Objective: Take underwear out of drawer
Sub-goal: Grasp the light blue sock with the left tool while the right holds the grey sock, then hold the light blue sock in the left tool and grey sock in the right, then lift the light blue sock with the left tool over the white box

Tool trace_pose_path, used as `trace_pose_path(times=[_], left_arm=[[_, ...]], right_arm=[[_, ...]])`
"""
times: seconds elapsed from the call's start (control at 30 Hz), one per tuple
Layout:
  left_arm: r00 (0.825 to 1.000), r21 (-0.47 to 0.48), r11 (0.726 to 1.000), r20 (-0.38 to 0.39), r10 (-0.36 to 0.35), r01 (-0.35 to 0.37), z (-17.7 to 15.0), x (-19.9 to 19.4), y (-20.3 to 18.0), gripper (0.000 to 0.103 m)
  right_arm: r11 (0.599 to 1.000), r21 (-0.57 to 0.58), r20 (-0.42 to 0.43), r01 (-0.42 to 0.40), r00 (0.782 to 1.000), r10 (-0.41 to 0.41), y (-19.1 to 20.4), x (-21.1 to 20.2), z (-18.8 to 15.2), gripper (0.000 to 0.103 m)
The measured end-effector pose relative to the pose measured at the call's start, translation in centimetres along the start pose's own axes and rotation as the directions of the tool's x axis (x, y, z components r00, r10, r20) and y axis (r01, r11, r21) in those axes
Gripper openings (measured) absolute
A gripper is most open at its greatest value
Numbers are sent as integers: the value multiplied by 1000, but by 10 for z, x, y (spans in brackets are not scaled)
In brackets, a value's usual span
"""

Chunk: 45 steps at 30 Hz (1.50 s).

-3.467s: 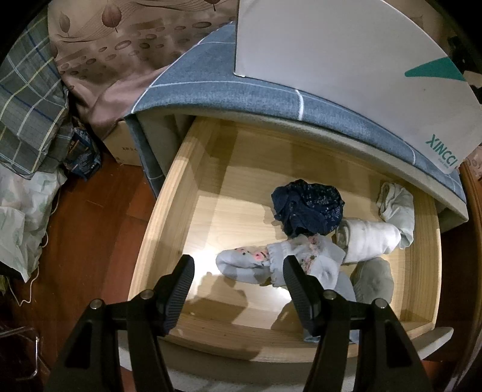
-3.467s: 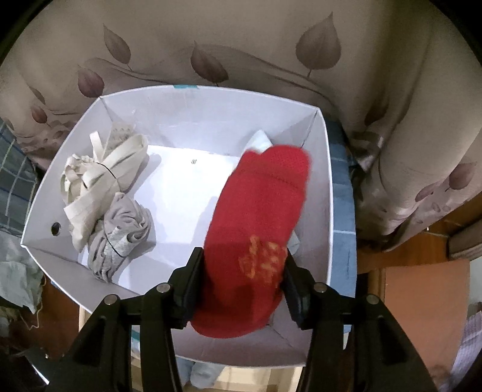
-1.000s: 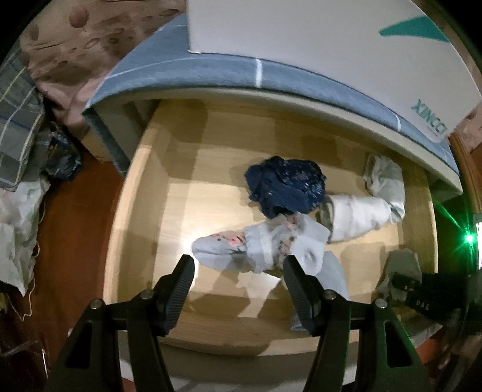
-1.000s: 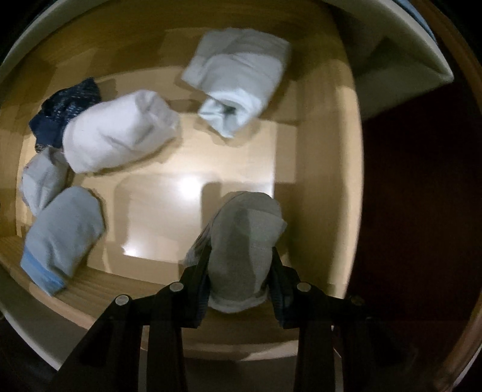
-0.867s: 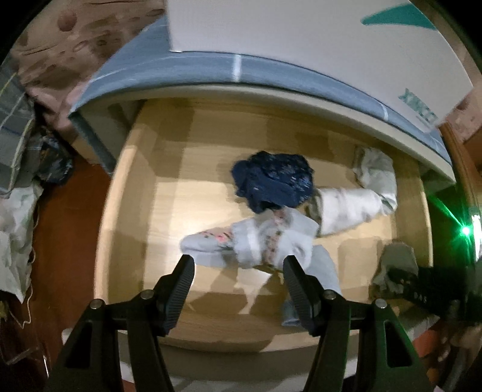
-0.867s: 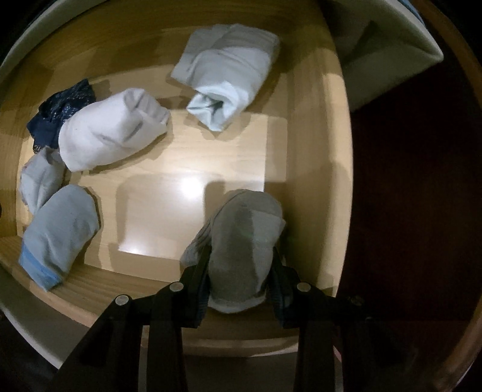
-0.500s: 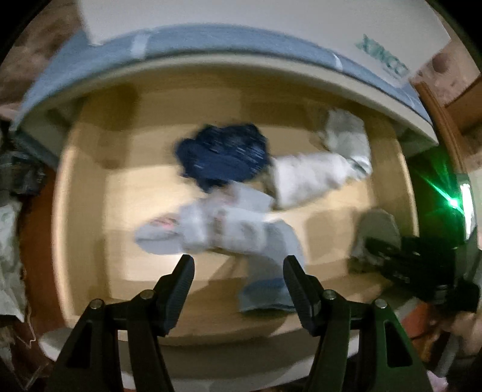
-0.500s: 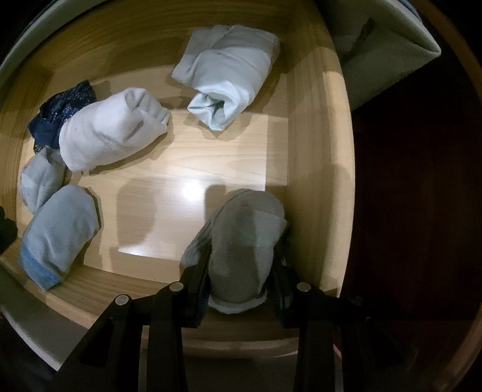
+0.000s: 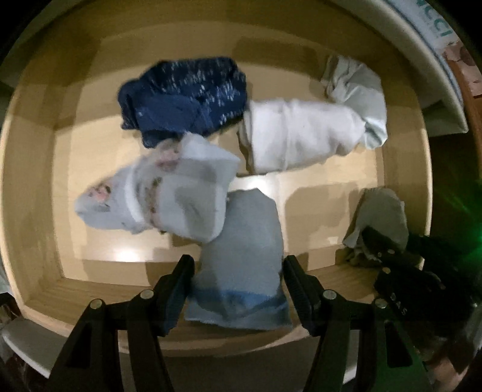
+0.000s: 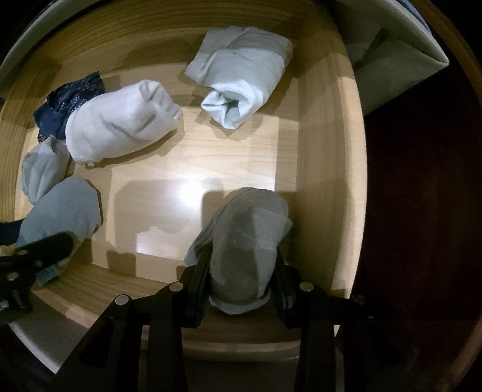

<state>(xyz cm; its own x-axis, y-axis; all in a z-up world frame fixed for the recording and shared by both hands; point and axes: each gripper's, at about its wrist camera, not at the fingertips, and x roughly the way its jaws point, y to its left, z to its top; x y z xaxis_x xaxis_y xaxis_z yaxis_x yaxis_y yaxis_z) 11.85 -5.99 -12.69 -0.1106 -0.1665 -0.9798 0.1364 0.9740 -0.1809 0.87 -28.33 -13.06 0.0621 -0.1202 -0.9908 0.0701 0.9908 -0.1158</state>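
Note:
The wooden drawer (image 9: pixel 36 181) holds several rolled garments. My left gripper (image 9: pixel 236 265) is open, pointing down, its fingers either side of a light blue piece with a blue band (image 9: pixel 241 241); the pads do not press it. Behind it lie a pale floral piece (image 9: pixel 168 193), a navy speckled piece (image 9: pixel 186 99) and a white roll (image 9: pixel 301 135). By the drawer's right wall (image 10: pixel 319 150), my right gripper (image 10: pixel 244 256) is shut on a grey piece (image 10: pixel 250 220); its jaws are opening slightly with the cloth still between the pads.
A pale greenish-white roll (image 10: pixel 244 69) lies at the drawer's back right. The left gripper's black finger (image 10: pixel 39 250) shows at the left edge of the right wrist view. A white box with teal lettering (image 9: pixel 433 27) sits above the drawer. Dark floor lies to the right.
My left gripper has dropped into the drawer and tilted down, ending astride the light blue piece. The right gripper keeps the grey piece and has barely shifted.

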Motion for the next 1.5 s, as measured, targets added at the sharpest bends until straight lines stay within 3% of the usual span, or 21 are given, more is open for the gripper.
trace_pose_path(times=[0.23, 0.33, 0.53, 1.5], left_arm=[[1000, -32, 999, -21, 1, -2, 4, 13, 4, 62], [1000, -19, 1000, -15, -2, 2, 3, 12, 3, 50], [1000, -15, 1000, 13, -12, 12, -10, 10, 3, 44], [990, 68, 997, 133, -37, 28, -35, -68, 27, 41]], right_arm=[[1000, -1, 0, -4, 1000, 4, 6, 6, 2, 34], [1000, -1, -1, -4, 1000, 4, 7, 4, 2, 34], [1000, 2, -2, -4, 1000, 4, 7, 7, 5, 34], [1000, -15, -5, 25, 1000, -25, 23, 22, 12, 34]])
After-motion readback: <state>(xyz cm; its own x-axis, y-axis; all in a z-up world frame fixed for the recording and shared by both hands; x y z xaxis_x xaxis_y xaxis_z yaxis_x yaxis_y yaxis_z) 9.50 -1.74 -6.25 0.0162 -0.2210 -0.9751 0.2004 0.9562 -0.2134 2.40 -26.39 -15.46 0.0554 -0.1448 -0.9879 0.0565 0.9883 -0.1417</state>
